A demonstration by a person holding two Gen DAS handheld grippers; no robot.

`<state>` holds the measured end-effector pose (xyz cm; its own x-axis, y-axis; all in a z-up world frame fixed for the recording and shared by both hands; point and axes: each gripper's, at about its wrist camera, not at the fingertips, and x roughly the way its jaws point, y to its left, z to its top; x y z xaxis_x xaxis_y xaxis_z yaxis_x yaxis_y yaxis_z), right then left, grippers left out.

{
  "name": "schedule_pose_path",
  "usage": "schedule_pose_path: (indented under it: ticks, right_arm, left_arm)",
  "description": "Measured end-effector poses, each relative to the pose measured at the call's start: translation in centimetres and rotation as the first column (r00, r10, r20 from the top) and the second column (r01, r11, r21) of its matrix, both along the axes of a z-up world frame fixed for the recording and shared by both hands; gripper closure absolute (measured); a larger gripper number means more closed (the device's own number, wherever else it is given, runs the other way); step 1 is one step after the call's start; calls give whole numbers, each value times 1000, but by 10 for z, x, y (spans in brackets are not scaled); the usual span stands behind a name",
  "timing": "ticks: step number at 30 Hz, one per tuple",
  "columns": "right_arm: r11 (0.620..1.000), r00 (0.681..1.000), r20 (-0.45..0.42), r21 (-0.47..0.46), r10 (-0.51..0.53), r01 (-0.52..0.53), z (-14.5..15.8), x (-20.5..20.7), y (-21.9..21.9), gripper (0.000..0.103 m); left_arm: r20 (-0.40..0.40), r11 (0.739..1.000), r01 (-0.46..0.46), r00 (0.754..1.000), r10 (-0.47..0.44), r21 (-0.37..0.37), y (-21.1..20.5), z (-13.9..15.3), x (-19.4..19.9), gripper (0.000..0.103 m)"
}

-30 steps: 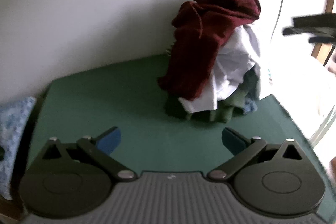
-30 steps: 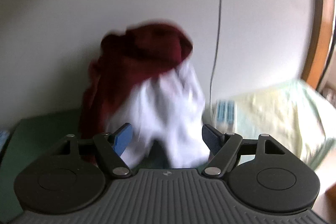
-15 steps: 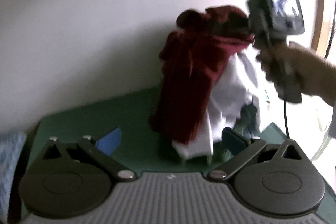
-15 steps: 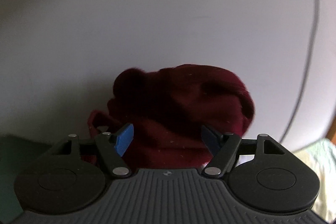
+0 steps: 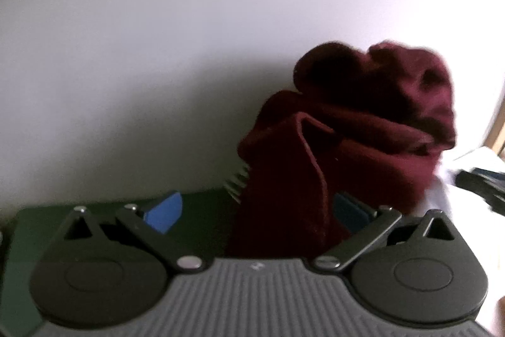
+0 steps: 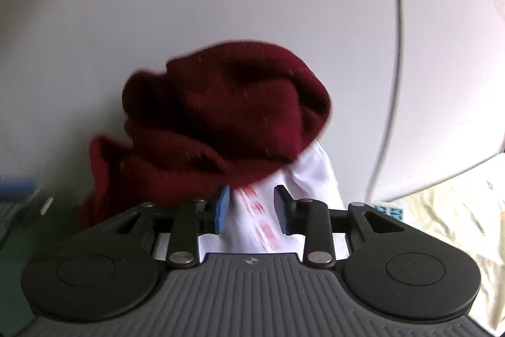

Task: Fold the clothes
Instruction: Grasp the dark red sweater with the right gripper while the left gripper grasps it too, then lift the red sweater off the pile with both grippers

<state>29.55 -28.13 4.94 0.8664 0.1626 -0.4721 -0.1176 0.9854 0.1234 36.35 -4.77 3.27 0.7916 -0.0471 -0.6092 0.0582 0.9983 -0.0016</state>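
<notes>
A pile of clothes stands against the white wall. A dark red knitted garment lies on top and hangs down its side; it also shows in the right wrist view. Under it is a white garment with red print. My left gripper is open, with a hanging fold of the red garment between its fingers. My right gripper has its fingers narrowed around a bunch of the white garment, with a gap still between the pads.
A dark green table carries the pile. A white cable runs down the wall to the right. Pale yellow bedding lies at the far right. A blue object sits at the left edge.
Both grippers moved in close to the pile. My right gripper's fingers narrowed from wide open onto the white garment. My left gripper came up to the red garment's hanging fold.
</notes>
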Motion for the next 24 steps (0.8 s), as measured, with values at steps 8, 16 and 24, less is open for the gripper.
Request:
schedule_pose_path:
  ticks: [8, 16, 24]
  right_arm:
    - [996, 998, -11, -66, 55, -55, -25, -54, -19, 64]
    - [994, 999, -6, -107, 39, -40, -36, -65, -9, 64]
    - [992, 996, 30, -92, 85, -82, -19, -58, 29, 64]
  left_arm:
    - [-103, 975, -34, 995, 12, -220, 10, -21, 68, 81]
    - [96, 977, -28, 994, 49, -211, 32, 6, 13, 94]
    - [194, 970, -12, 979, 60, -242, 68, 58, -62, 94]
